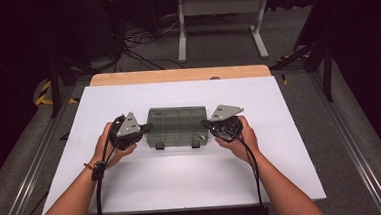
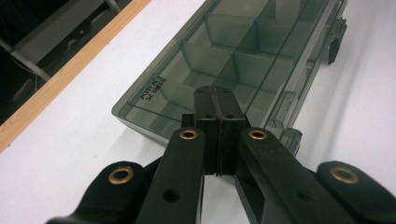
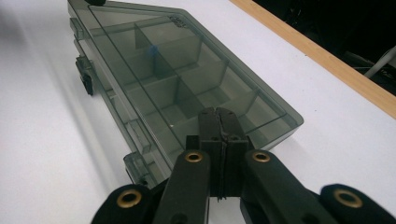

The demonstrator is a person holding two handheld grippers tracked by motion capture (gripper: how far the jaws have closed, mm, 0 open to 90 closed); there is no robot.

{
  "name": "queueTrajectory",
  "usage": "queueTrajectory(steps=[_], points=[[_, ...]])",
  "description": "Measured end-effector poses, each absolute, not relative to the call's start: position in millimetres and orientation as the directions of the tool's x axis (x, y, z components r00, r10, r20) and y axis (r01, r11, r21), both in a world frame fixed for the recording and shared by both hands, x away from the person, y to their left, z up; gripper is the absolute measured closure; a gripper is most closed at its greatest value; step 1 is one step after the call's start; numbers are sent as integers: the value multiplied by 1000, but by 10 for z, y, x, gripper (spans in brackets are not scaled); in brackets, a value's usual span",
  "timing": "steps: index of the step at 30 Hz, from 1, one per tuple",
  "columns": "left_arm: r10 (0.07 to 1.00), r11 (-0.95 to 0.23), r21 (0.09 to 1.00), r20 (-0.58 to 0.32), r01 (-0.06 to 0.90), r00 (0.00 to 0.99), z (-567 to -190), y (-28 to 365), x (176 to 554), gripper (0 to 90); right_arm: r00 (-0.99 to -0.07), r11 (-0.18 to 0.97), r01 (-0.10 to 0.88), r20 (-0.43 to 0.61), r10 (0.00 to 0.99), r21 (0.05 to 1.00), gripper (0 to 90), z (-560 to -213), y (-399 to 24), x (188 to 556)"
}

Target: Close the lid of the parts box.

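A smoky grey translucent compartment box (image 1: 177, 126) lies flat with its lid closed in the middle of the white table (image 1: 183, 183). Its two latches (image 1: 159, 145) face the person. The left gripper (image 1: 147, 126) is shut, its tips at the box's left end; in the left gripper view the box (image 2: 243, 60) stretches away beyond the closed jaws of that gripper (image 2: 215, 95). The right gripper (image 1: 205, 123) is shut too, tips at the box's right end. In the right gripper view the tips of that gripper (image 3: 218, 119) rest over the box (image 3: 177, 88), and several empty compartments show through the lid.
A wooden strip (image 1: 179, 75) runs along the table's far edge. Beyond it stand a white frame (image 1: 221, 20) and cables on the floor (image 1: 139, 45). Bare white surface lies around the box on all sides.
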State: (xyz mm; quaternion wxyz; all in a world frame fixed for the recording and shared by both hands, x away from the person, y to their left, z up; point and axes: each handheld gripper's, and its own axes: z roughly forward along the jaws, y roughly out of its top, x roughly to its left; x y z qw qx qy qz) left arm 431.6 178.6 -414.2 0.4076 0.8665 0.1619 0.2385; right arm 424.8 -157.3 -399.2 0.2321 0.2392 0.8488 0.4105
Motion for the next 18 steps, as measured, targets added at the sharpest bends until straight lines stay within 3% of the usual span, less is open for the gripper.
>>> queueTrajectory(steps=[18], points=[[471, -603, 793, 263, 90, 842, -4235, 1770, 4301, 897, -777, 549, 225, -191, 600, 805, 900, -4127, -1599, 4224]])
